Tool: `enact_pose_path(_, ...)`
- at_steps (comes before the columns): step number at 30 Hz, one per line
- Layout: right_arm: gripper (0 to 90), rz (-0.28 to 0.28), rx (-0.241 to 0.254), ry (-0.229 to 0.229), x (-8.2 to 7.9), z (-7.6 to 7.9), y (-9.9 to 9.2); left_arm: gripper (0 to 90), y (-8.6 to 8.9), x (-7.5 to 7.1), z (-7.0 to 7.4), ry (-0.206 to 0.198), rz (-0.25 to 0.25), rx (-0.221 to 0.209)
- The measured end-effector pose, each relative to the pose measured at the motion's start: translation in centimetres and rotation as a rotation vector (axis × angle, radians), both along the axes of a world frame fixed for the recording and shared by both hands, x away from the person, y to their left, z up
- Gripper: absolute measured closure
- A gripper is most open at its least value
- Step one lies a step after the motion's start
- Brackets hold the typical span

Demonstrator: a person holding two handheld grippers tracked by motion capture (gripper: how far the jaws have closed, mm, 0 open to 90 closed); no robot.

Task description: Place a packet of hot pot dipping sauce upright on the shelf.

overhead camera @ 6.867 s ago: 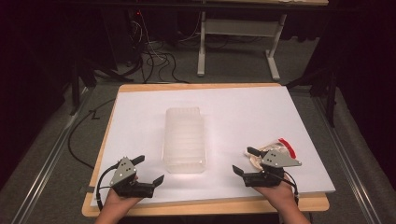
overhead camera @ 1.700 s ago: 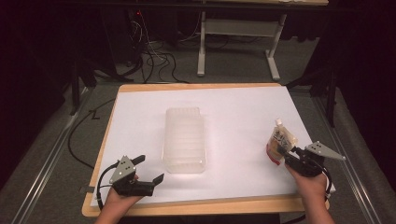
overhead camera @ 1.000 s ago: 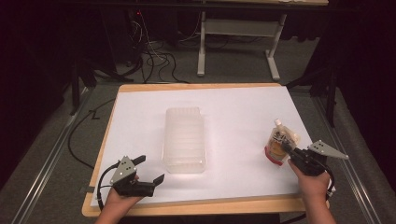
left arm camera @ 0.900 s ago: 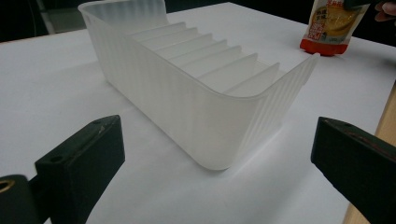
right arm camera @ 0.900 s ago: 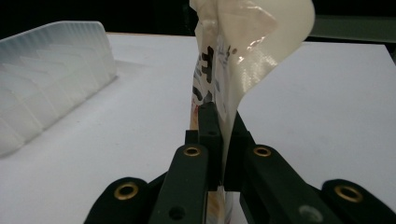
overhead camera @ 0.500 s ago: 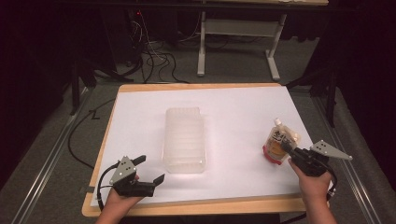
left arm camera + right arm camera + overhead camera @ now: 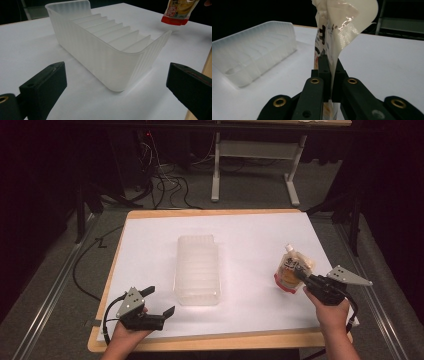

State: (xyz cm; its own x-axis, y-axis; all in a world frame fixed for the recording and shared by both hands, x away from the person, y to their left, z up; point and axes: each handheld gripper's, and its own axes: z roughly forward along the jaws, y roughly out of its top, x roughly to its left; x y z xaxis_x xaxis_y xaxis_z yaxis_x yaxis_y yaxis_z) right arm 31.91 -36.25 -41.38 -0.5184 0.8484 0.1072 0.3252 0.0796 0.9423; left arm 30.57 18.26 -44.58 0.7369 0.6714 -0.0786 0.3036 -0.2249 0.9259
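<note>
Overhead, a wooden bench covered by a large white sheet carries two things. A clear, ribbed plastic organiser tray sits near the middle of the sheet, its long sides running from the near edge toward the far edge. From the left tool's own camera, thin dividers split its inside into a row of narrow slots.

Near the right edge of the bench, the right tool is closed on a small spouted drink pouch. The pouch stands upright with its white cap on top and an orange and red label below. From the high view its bottom looks level with the sheet, though whether it rests there or hangs just above cannot be told. From the right tool's own camera, the two black jaws pinch the flat side edge of the pouch between them, and the organiser tray lies off to the left, well apart. The person's hand holds this tool from the near right corner, with a grey three-cornered plate on top and a cable trailing down.

Close to the near left corner, the left tool rests low over the sheet in the person's other hand. Its jaws stand wide apart with nothing between them, pointing toward the near short end of the tray. The lower part of the pouch also shows in the upper right of that tool's view, beyond the tray.
</note>
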Motion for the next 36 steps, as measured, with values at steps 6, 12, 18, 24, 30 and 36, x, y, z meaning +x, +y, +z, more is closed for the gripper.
enact_pose_path(6,90.0,0.076,-0.017,-0.001,0.9,0.7,1.5,3.5,0.0,0.0,0.0,-0.004,-0.001,0.004)
enact_pose_path(12,90.0,0.129,-0.009,0.003,1.8,1.0,3.1,3.5,-0.1,0.1,-0.1,-0.001,-0.008,0.009)
enact_pose_path(18,90.0,0.184,0.009,0.004,2.7,1.2,4.8,3.5,-0.1,0.0,-0.1,-0.002,-0.011,0.012)
enact_pose_path(24,90.0,0.273,0.01,-0.002,3.2,1.7,7.5,3.5,-0.2,0.0,-0.1,-0.003,-0.018,0.017)
enact_pose_path(30,90.0,0.327,0.022,-0.005,3.3,2.2,9.3,3.5,-0.2,0.0,-0.1,-0.004,-0.017,0.013)
enact_pose_path(36,90.0,0.394,0.015,-0.007,3.3,2.7,11.7,3.5,-0.1,-0.1,-0.1,-0.005,-0.018,0.013)
